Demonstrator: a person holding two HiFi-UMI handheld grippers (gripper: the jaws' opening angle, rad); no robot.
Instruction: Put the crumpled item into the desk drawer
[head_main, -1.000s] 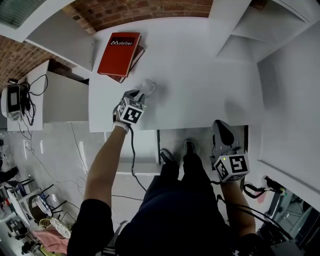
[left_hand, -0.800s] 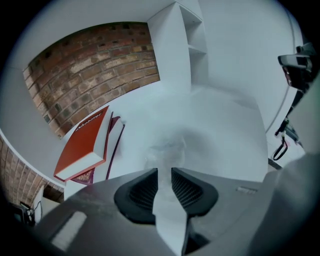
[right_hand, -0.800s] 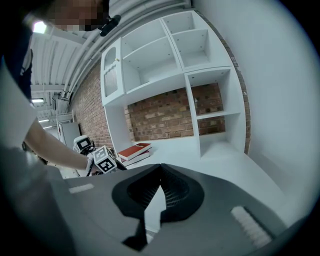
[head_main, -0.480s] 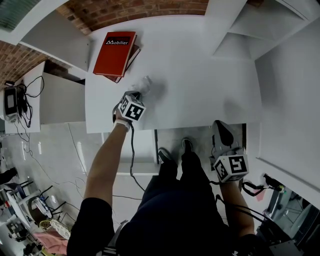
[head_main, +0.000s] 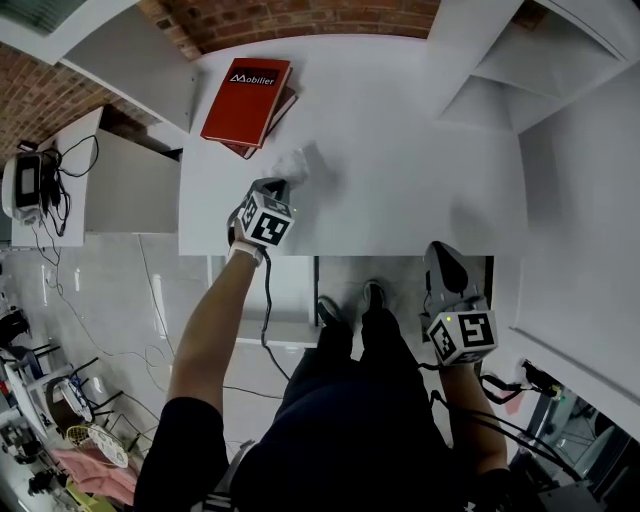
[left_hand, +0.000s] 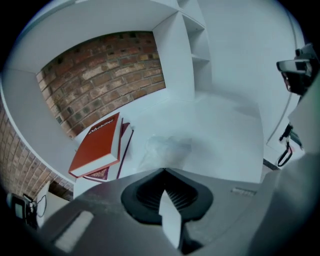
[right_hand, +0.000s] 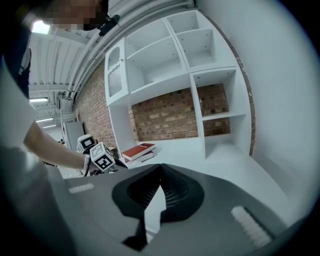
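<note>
the crumpled item (head_main: 297, 163) sits on the white table (head_main: 420, 150), left of centre in the upper half of the head view, just below and right of the red book (head_main: 245, 100). your left claw (head_main: 280, 186) is right up against its near edge, and the left gripper view shows the jaws together with nothing between them; the item (left_hand: 167, 147) lies just past the tips. your right claw (head_main: 441, 252) hangs in the lower right of the head view, off the table's front edge, jaws also together and empty.

here's the danger as i read it: the thing looks feather-light, and a closed claw nosing forward could simply shove it up toward the book instead of taking it. you'd want the jaws apart before going in. a shallow pinch on a loose fold could also let it slip on the way to the drawer.

hard to see: the item is pale on a white top, so its outline blurs. whether the tips actually touch it, i can't tell. no view shows the drawer plainly, or whether it is open.
</note>
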